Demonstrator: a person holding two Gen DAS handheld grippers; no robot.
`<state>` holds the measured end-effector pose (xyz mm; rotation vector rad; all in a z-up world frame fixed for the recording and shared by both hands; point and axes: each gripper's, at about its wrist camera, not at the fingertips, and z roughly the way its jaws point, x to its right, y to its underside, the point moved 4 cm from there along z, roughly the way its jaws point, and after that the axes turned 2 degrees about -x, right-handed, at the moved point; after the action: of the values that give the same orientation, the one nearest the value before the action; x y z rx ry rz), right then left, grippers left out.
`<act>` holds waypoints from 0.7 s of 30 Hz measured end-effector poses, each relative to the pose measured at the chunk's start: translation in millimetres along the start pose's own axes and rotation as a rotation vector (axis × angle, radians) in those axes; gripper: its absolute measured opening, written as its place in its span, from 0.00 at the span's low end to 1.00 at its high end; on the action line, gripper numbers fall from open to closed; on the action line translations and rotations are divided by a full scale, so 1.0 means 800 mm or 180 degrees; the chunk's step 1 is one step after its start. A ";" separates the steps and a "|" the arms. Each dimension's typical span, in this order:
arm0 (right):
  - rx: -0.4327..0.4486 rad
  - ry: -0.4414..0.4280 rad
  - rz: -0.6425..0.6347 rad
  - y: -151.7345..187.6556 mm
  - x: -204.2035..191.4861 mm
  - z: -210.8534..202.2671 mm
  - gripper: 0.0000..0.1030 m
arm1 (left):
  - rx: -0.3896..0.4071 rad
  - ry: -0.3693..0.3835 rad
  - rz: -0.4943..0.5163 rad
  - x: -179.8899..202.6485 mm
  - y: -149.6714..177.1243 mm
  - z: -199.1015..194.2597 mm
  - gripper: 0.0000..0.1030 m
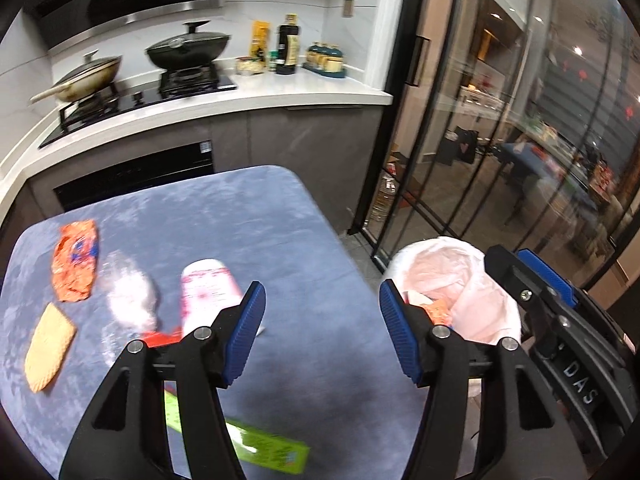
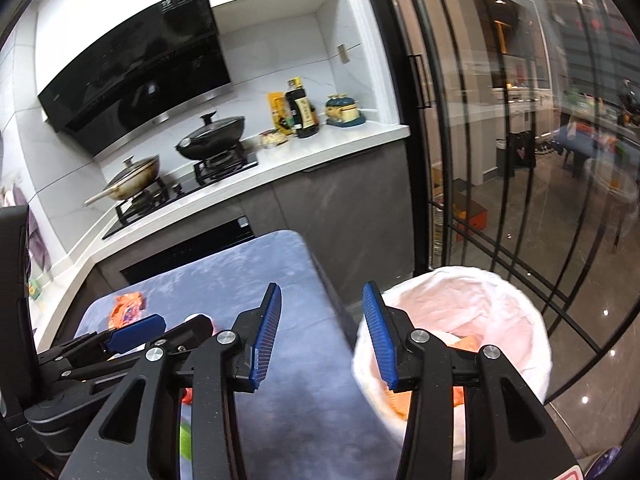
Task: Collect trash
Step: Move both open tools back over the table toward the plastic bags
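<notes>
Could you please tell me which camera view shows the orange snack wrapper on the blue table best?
The left wrist view: the orange snack wrapper lies whole and unobstructed. In the right wrist view it is small, distant and partly hidden behind the left gripper.

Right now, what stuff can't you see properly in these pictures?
- Green box, left wrist view: the left gripper covers its middle; print blurred.
- Clear wrapper, left wrist view: motion blur hides what it is.
- Trash in the lined bin, right wrist view: the right gripper covers most of it.
- Bottle labels: too small.
</notes>
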<state>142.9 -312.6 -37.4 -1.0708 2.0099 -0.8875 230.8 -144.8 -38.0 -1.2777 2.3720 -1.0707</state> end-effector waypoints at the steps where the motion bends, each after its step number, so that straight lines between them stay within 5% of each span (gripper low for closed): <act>1: -0.0014 -0.0022 -0.0018 0.001 -0.008 0.001 0.41 | -0.0001 -0.0021 -0.0030 -0.009 0.001 -0.002 0.55; 21: -0.0567 -0.0533 -0.0521 0.078 -0.184 0.064 0.46 | -0.0136 -0.0738 -0.0810 -0.252 0.063 -0.022 0.69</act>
<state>222.3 -170.4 -78.4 -1.3785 1.9087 -0.6841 308.8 42.3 -86.2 -1.6556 2.1132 -0.8831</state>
